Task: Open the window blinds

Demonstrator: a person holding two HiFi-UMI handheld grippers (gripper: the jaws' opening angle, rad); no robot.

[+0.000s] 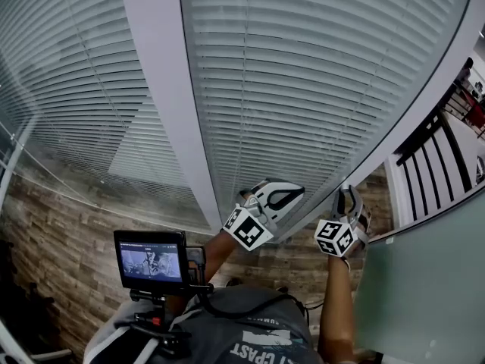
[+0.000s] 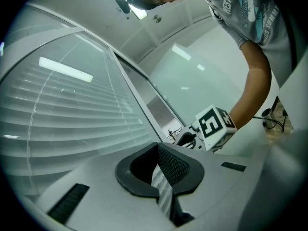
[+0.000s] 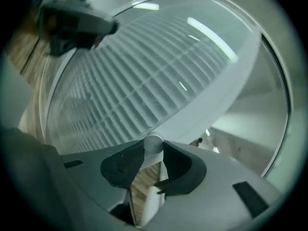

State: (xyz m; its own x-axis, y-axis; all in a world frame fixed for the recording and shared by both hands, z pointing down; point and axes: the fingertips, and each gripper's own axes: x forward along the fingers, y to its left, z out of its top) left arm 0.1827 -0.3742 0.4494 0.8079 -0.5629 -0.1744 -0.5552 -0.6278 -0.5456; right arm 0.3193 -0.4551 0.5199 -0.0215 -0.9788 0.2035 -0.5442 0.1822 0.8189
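Window blinds (image 1: pixel 303 74) hang lowered behind glass ahead of me, with a gray frame post (image 1: pixel 170 105) between the panes. At the frame's lower edge my right gripper (image 1: pixel 348 196) clamps a round white knob (image 3: pixel 153 144). My left gripper (image 1: pixel 297 192) is clenched on nothing, just beside it.

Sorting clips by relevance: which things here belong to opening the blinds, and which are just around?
In the job:
window blinds
round knob
right gripper, clamped on the knob

Just around:
left gripper, shut and empty
small monitor
black railing
wood-plank floor
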